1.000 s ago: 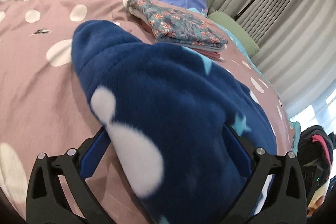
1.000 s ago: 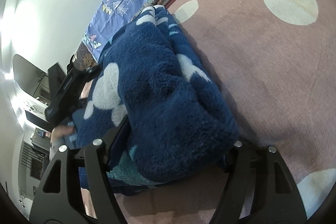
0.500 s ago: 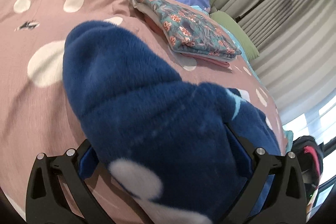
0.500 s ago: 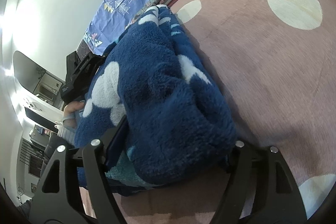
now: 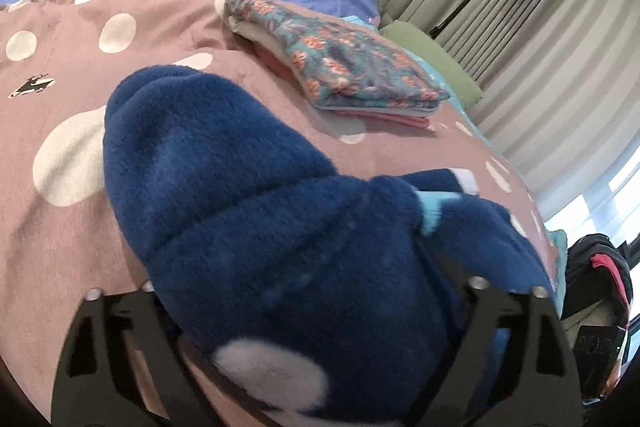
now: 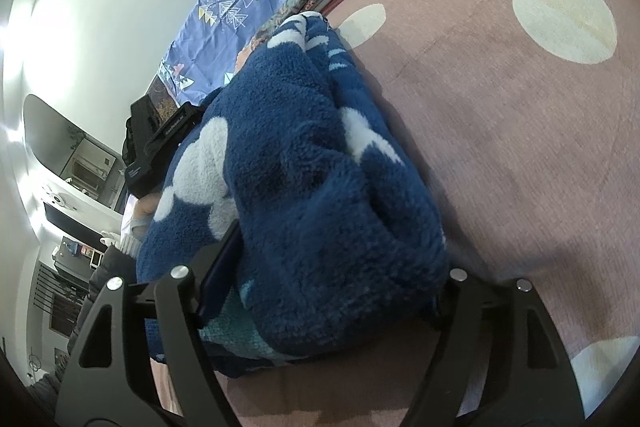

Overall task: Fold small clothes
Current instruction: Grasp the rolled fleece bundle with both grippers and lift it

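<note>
The pink spotted bedspread (image 5: pixel 72 235) is covered in the near middle by the blue fleece garment (image 5: pixel 256 211), bunched thick and gripped by the left gripper (image 5: pixel 304 339) and right gripper (image 6: pixel 320 307). The fold could be slumped open by the bulk, or the folded pile (image 5: pixel 340 71) at far right bumped.

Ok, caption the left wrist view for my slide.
Folded blue fleece garment held over polka-dot bedspread, folded floral stack behind.

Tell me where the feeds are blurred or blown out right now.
Left wrist: blue fleece garment soft and smeared near the lens, window glare at right edge. Right wrist: wall overexposed upper left, fleece sharper, fisheye bending the bedspread.
</note>
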The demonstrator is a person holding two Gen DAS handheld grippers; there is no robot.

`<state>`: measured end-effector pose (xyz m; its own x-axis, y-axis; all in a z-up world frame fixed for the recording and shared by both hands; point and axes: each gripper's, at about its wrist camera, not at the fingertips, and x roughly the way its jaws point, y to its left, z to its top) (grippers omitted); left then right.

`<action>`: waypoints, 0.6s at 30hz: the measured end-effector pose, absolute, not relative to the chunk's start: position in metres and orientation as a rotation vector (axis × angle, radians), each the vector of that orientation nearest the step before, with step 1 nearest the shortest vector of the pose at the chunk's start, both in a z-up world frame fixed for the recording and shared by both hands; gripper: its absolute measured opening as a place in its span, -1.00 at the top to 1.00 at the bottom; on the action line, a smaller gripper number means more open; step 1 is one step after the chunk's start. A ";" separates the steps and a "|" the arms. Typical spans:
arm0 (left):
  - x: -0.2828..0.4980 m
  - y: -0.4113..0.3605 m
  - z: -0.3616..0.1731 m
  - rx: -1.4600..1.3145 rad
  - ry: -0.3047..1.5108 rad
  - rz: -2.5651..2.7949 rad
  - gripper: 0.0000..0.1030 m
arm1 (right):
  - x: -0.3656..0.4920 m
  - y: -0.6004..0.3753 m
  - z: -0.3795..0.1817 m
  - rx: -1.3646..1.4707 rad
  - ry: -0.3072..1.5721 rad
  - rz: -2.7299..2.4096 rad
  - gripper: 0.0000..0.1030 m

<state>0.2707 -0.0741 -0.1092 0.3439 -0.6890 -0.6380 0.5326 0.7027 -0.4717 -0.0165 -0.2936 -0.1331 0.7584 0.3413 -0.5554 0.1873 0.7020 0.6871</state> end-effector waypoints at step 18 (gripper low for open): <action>0.165 0.002 0.049 -0.231 0.540 -0.763 -0.22 | -0.036 -0.285 -0.002 0.412 0.432 0.180 0.14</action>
